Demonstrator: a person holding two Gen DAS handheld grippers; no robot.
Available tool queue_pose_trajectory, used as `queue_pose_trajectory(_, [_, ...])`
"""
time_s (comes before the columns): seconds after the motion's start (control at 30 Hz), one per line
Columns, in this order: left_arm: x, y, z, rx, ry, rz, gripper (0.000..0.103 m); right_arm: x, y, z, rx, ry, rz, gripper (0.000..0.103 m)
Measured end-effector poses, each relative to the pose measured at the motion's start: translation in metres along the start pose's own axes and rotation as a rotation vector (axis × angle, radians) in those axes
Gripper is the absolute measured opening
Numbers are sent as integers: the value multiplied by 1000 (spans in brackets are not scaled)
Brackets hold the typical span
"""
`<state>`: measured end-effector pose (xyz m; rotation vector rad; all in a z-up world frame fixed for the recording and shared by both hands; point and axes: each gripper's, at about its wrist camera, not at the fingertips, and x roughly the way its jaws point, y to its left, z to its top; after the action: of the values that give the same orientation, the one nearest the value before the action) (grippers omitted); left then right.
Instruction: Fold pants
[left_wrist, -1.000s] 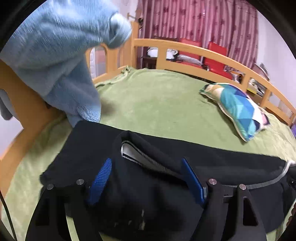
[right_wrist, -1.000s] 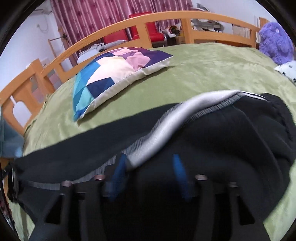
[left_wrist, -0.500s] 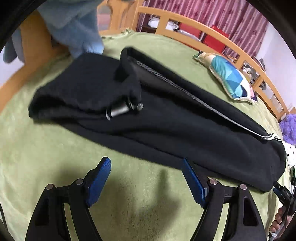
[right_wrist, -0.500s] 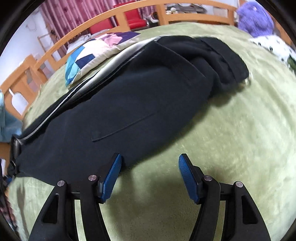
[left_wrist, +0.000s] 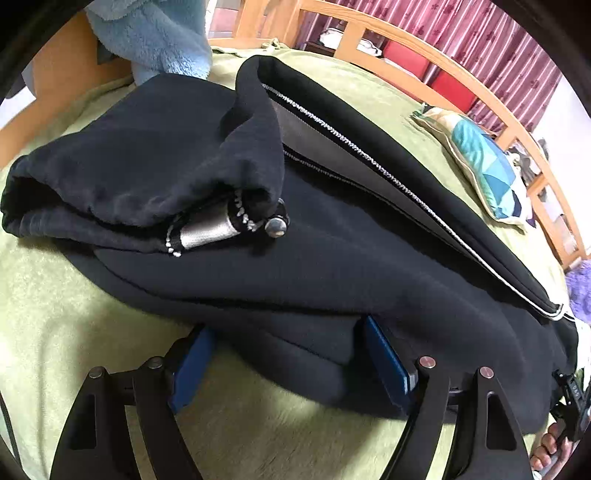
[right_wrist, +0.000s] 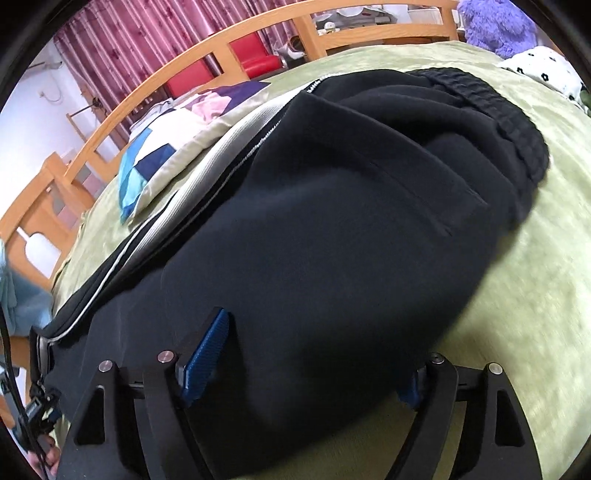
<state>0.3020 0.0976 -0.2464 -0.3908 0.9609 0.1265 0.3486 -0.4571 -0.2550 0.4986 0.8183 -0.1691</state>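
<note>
We work on the green bedspread (left_wrist: 74, 332), with the pants (left_wrist: 332, 258) as landmark: they lie lengthwise across it, already doubled leg over leg, cuffs bunched at one end. Beyond the pants rests a patchwork pillow (left_wrist: 491, 173); beyond the cuffs, a blue fleece (left_wrist: 162, 37). The left gripper (left_wrist: 286, 356) sits at the near edge of the pants, jaws spread wide around the fabric, not clenched. The right gripper (right_wrist: 306, 354) straddles the near edge toward the waistband (right_wrist: 495, 110), likewise spread (one pad mostly hidden). We judge the next fold pending: both must clamp, then lift together.
</note>
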Motion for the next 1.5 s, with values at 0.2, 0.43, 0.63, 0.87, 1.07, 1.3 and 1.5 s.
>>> queue_pose_trajectory(0.2, [-15,2,3,29,-17,22,13,-10,4,3,-4,-64,-20,15])
queue_pose_trajectory(0.43, [-58,13,-10,49,-23,-18,9,-60,-6,-13,18,-77,-10,8])
queue_pose_trajectory(0.63, [-97,25,-50,49,18,-50,7,-115,-22,-44,0,-70,-25,7])
queue_pose_trajectory(0.87, [-148,33,-127,107,68,-60,7,-194,-70,-100,14,-70,-44,6])
queue_pose_trajectory(1.07, [-185,41,-172,144,87,-101,8,-243,-116,-148,21,-38,-80,6])
queue_pose_trajectory(1.3, [-195,49,-187,149,90,-115,8,-259,-128,-169,41,-6,-110,14])
queue_pose_trajectory(1.5, [-212,52,-197,217,58,-89,8,-281,-119,-189,-5,-25,-164,30])
